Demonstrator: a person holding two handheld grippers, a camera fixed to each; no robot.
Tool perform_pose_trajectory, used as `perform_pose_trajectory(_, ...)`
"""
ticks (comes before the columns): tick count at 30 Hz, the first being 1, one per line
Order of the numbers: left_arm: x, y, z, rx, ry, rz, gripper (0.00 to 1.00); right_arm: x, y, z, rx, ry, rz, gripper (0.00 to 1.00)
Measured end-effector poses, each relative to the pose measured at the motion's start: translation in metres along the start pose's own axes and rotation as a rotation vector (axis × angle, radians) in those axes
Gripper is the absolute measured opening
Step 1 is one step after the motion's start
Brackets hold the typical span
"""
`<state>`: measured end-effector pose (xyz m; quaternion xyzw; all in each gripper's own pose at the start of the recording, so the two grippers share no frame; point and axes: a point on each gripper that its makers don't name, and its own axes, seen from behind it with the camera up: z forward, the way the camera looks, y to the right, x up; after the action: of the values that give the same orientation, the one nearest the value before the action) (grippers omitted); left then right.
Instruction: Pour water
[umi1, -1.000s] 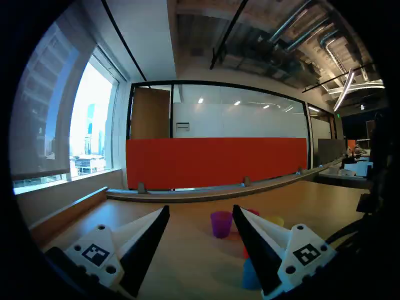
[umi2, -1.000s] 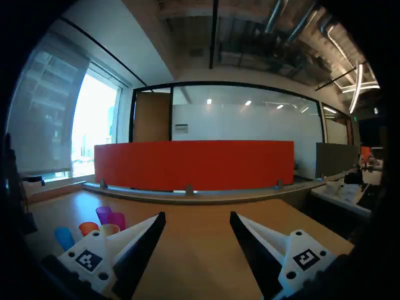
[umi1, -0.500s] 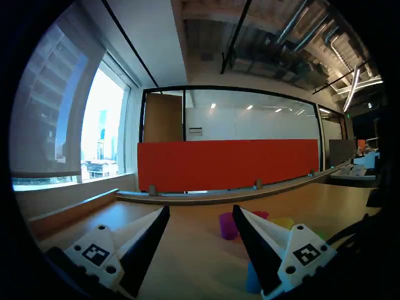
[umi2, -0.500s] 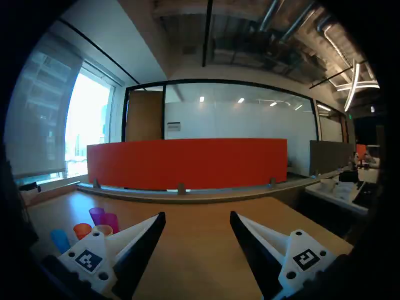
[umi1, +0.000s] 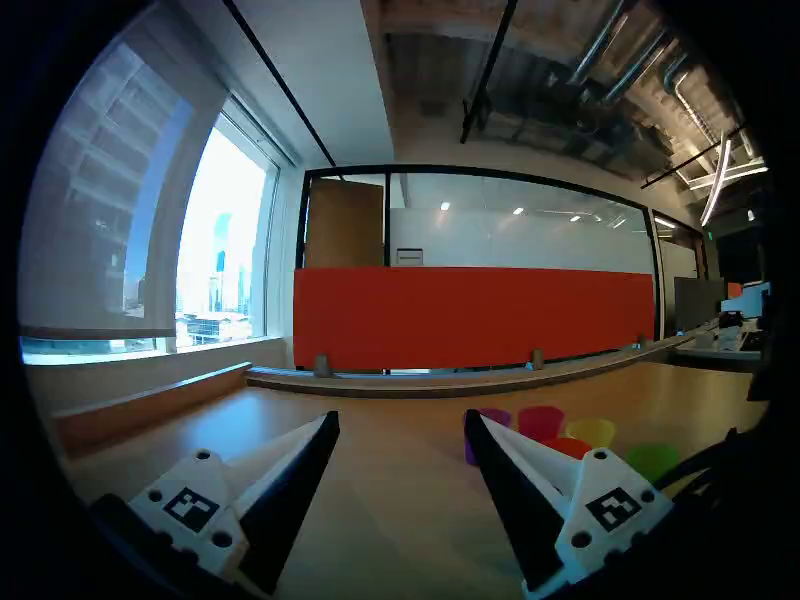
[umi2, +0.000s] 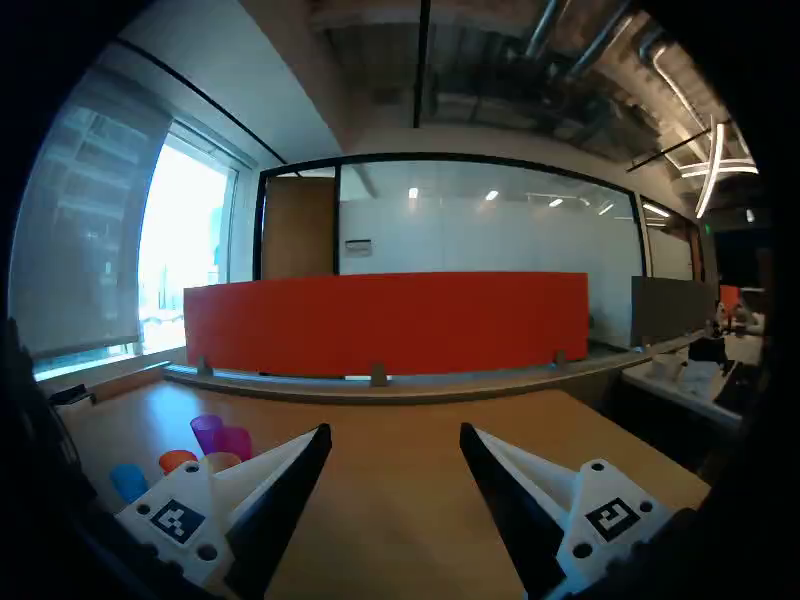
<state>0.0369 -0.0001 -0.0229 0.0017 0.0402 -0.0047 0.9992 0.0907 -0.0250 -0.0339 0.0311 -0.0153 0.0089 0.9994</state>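
An office: ahead of the left claw (umi1: 401, 416) an orange desk divider (umi1: 470, 318) fronts a glass-walled room (umi1: 520, 240), with a city-view window (umi1: 220, 270) to its left and exposed ceiling pipes (umi1: 610, 50) above

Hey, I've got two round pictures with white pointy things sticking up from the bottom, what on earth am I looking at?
These come from two handheld tongs that a person works, one in each hand. Each carries a fisheye camera looking forward along its own two fingers, which are the white and black points you see. The left gripper view shows the left tongs, open and holding nothing. The right gripper view shows the right tongs, also open and empty. Both point across a wooden table. On it stands a cluster of coloured cups, partly behind one finger; the right gripper view sees them at its lower left. Behind the table is a red partition.
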Motion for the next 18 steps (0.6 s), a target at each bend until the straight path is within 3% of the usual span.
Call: perform_pose_trajectory(18, -0.022, -0.001, 0.013, -0.001, -0.014, -0.003, 0.93, 0.003, -0.004, -0.002, -0.002, -0.007, -0.037, 1.00)
